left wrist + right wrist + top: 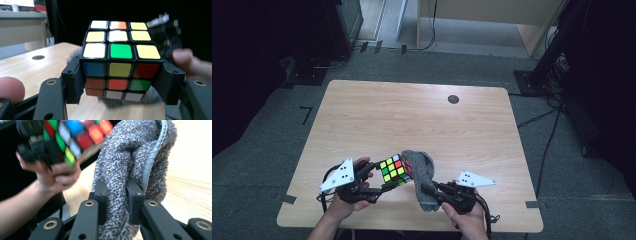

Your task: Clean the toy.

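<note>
While you look down from the high view, your left gripper (pixel 388 186) clamps the puzzle cube (pixel 394 169) above the table (pixel 412 115), touching the grey cloth (pixel 424 175). Left gripper view: rigid, slick cube, pinched by opposite faces. Right gripper view: your right gripper (pixel 117 195) pinches the soft, limp cloth at a fold.

**Bright Squares, Grey Weave**

A black-framed Rubik's cube (pixel 121 65) shows scrambled stickers of white, yellow, green, orange, red and blue. Beside it, a towel (pixel 130 157) is speckled grey with a paler ribbed edge. Black grippers (pixel 377 187); pale wood-grain table (pixel 412 115).
</note>
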`<move>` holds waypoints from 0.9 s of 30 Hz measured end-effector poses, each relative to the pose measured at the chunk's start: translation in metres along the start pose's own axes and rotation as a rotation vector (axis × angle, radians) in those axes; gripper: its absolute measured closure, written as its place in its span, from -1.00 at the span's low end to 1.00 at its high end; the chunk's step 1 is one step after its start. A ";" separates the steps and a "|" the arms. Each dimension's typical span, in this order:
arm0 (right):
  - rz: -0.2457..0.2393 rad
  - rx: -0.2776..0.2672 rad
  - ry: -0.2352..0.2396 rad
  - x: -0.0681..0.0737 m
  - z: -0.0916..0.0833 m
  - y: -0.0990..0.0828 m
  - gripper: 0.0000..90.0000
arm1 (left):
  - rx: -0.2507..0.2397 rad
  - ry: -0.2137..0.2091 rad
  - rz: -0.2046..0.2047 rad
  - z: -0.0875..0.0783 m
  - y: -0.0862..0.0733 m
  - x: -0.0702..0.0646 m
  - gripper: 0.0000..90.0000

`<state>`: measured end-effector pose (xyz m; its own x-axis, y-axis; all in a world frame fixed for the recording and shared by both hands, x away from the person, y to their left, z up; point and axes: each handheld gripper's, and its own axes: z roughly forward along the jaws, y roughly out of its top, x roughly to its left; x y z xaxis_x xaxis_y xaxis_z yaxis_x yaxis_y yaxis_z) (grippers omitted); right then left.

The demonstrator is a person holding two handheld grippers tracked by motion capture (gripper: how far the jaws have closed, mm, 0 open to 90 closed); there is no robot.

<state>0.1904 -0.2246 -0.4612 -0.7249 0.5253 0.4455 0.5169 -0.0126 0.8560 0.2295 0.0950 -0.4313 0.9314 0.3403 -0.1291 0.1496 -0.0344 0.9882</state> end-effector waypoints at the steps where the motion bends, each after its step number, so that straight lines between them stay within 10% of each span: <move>1: -0.030 0.005 0.007 0.005 0.005 -0.001 0.68 | 0.000 0.003 -0.001 0.001 0.000 0.000 -0.24; 10: -0.266 0.111 0.046 0.042 0.031 -0.009 0.67 | -0.006 0.062 -0.037 0.006 -0.004 -0.001 -0.24; 16: -0.200 -0.029 -0.057 0.032 0.015 -0.001 0.67 | -0.002 0.039 -0.061 0.008 -0.005 0.001 -0.24; 22: -0.361 0.165 -0.010 0.048 0.033 -0.010 0.65 | 0.049 0.085 -0.049 0.015 -0.009 -0.001 -0.24; 27: -0.266 0.158 -0.148 0.022 0.016 -0.002 0.66 | 0.083 0.170 -0.028 0.021 -0.012 -0.002 -0.24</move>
<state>0.1807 -0.1992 -0.4575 -0.7762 0.6101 0.1591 0.3908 0.2674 0.8808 0.2330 0.0746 -0.4446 0.8579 0.4962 -0.1331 0.2076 -0.0977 0.9733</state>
